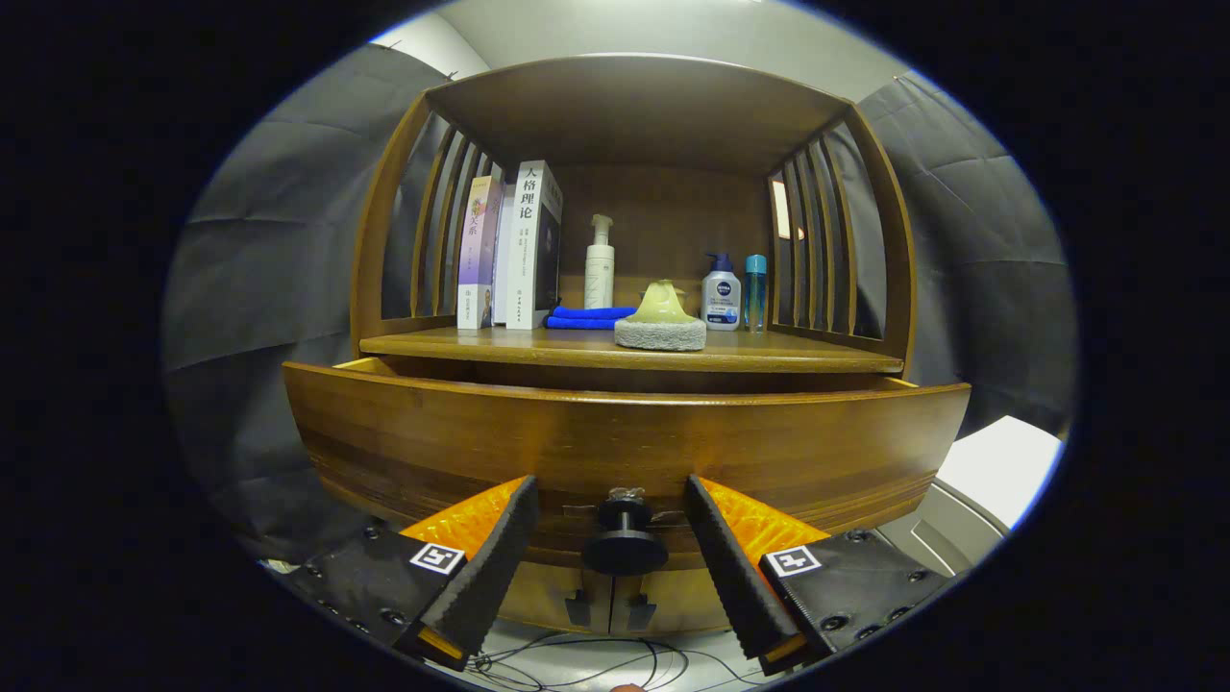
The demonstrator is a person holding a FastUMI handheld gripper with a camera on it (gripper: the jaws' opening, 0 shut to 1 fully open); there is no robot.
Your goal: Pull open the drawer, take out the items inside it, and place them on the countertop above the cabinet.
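On the countertop (750, 358) above the cabinet, going left to right, stand a few upright books (509, 245), a folded blue cloth (588, 317), a tall white pump bottle (600, 261), a pale lump resting on a grey sponge (660, 333), a smaller pump bottle (721, 300) and a slim blue bottle (756, 291). Below that shelf the drawer (625, 437) is already pulled out partway, its wide wooden front facing the camera; its inside is hidden behind that front, so I cannot tell what items it holds.

Lower down, the gripper (615, 519) is spread wide, its two fingers standing either side of the dark round knob (625, 538) on the drawer front and touching nothing. The knob sits between them, clear of both pads.

The drawer looks like solid wood, stiff and fairly heavy, likely to slide with some drag. The knob is small, hard and probably smooth, so the best hold seems to be on its narrow neck behind the flared head, pulling straight out so the fingers do not slip off.
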